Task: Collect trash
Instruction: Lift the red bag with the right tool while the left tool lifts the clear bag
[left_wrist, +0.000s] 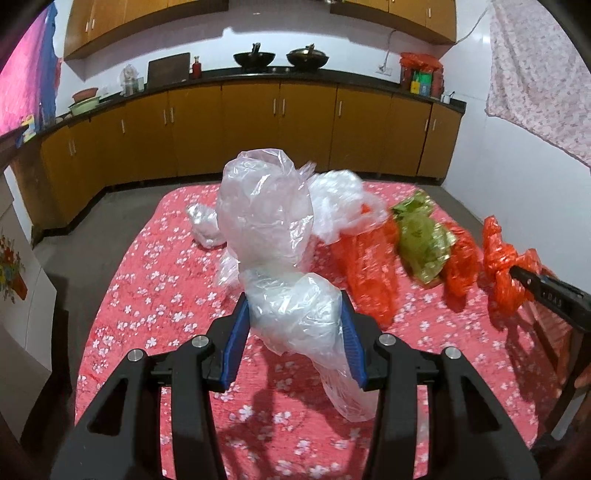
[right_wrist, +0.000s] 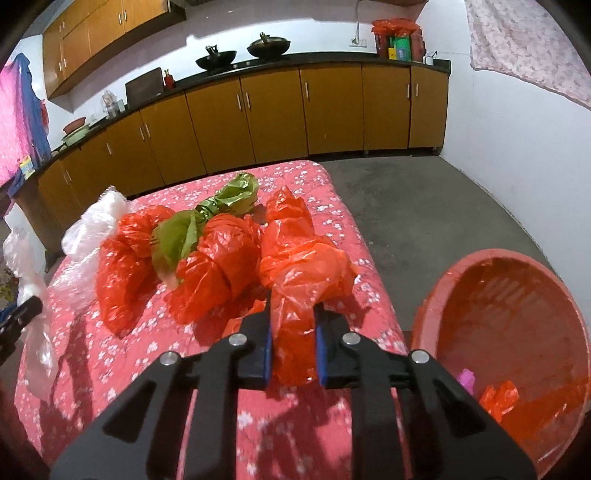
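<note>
My left tongs are closed on a clear plastic bag, which billows up above the blue pads. My right tongs are clamped on an orange plastic bag, its bulk just beyond the fingertips. Both bags hang over the worktop, which is covered in a red cloth with white blossoms. Beyond my right tongs on that cloth lie two more orange bags with a green bag between them. A red basin sits right of the worktop and holds orange and pink scraps. I can read no writing anywhere. Behind the worktop run yellow-brown cabinets under a dark countertop carrying two woks.
</note>
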